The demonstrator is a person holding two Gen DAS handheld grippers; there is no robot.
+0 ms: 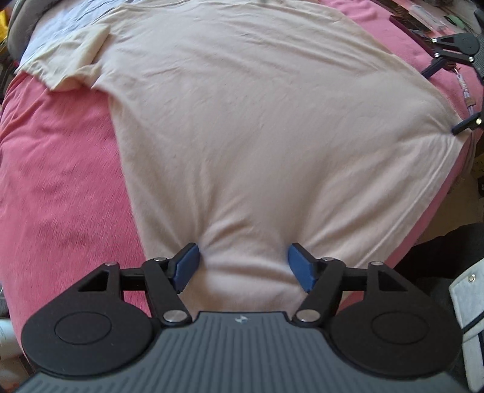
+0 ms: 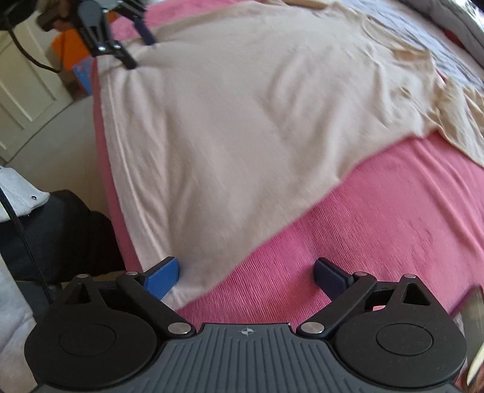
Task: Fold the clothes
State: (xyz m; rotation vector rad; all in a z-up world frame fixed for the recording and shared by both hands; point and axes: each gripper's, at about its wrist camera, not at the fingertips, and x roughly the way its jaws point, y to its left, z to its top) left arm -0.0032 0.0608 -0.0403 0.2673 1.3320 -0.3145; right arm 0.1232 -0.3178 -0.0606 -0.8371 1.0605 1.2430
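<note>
A pale cream T-shirt [image 1: 242, 121] lies spread flat on a pink bedcover [image 1: 60, 181], with one short sleeve [image 1: 69, 60] at the far left. My left gripper [image 1: 243, 267] points down at the near hem corner; it is open, with a puckered bit of hem between its blue pads [image 1: 186, 266]. In the right wrist view the same T-shirt [image 2: 242, 121] runs away from me. My right gripper [image 2: 248, 276] is wide open over its other hem corner, the left pad [image 2: 163, 278] at the cloth's edge, the right pad over the pink bedcover [image 2: 378, 226]. Each gripper shows small in the other view: right gripper [image 1: 440, 101], left gripper [image 2: 142, 53].
A grey-white patterned sheet [image 1: 60, 21] lies beyond the shirt. The bed edge runs along the hem, with beige floor [image 2: 60, 136], a white door [image 2: 21, 75] and an orange box [image 2: 69, 51] past it. A person's dark trousers [image 2: 60, 235] and grey garment [image 2: 18, 193] are close by.
</note>
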